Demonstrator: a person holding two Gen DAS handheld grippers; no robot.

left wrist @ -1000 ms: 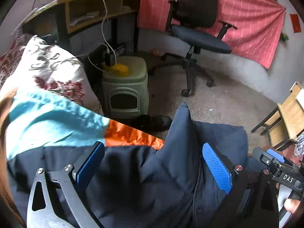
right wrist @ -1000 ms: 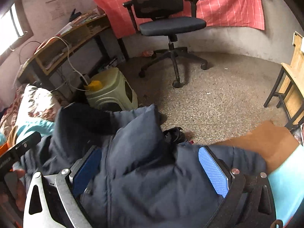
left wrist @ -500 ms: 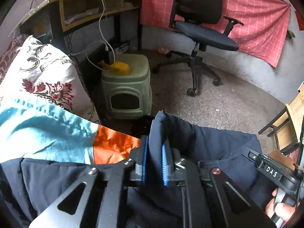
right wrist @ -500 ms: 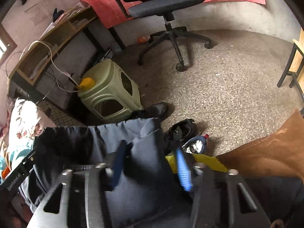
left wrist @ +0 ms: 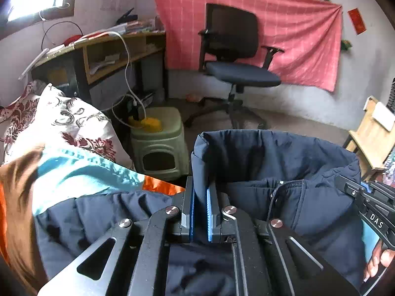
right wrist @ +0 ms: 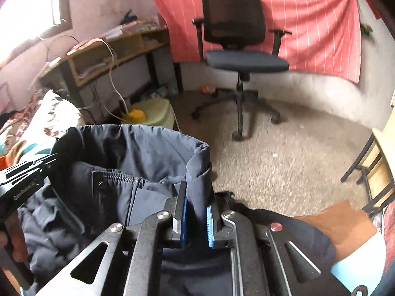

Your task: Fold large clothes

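Two hand-held grippers lift the collar edge of a navy padded jacket (left wrist: 271, 162) above a bed covered in a teal, orange and brown blanket (left wrist: 81, 175). The left gripper (left wrist: 200, 212) has its blue-padded jaws clamped on one corner of the jacket's edge, the fabric standing up in a fold between them. The right gripper (right wrist: 196, 218) pinches the opposite corner the same way, its jaws pressed against a thick fold of navy cloth. Between the two corners the edge sags in a curve, showing the jacket's lining, a zipper and a snap button (right wrist: 100, 184). The rest of the jacket lies bunched on the blanket below the grippers.

Beyond the jacket, a pale green plastic stool (left wrist: 160, 143) stands on the speckled floor with a yellow object (left wrist: 148, 123) on top, a white cable (left wrist: 128, 69) running to it from the wooden desk (left wrist: 111, 49) behind. A floral pillow (left wrist: 64, 120) rests left of the stool. A black office chair (right wrist: 237, 44) stands farther back from the jacket, in front of a pink checked cloth (right wrist: 308, 24) hung on the wall. A wooden chair (left wrist: 372, 133) sits to the jacket's right.
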